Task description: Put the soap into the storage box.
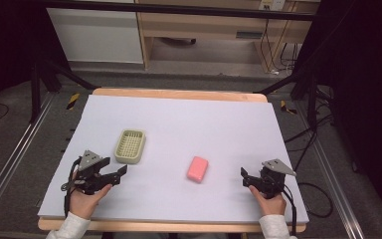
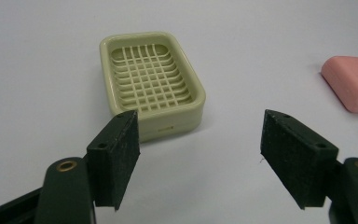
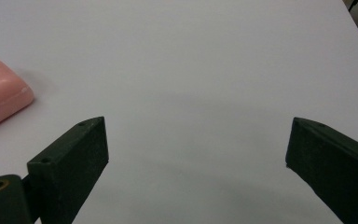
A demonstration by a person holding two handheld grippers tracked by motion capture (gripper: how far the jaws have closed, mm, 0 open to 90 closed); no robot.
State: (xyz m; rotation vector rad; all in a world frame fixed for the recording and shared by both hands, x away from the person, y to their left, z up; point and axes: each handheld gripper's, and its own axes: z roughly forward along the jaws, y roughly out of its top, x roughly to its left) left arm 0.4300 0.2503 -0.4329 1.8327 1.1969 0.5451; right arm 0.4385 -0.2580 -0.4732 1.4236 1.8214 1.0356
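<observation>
- Soap dish (image 2: 152, 84) sits empty on the bench (image 1: 179, 119), just ahead of the left claw (image 2: 200, 154); jaws apart, nothing between them.
- Pink soap (image 1: 197, 169) lies to the dish's right, well apart.
- Right claw (image 3: 196, 158), beyond the soap, gapes wide, empty.
- Judged: approach stage; next, close in on dish or soap.

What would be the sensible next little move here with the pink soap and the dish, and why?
Probably the right gripper should ease toward the pink soap. Its jaws stand open and empty, the soap lies loose on the table beside it, and the slatted soap dish sits empty by the open left gripper.
</observation>
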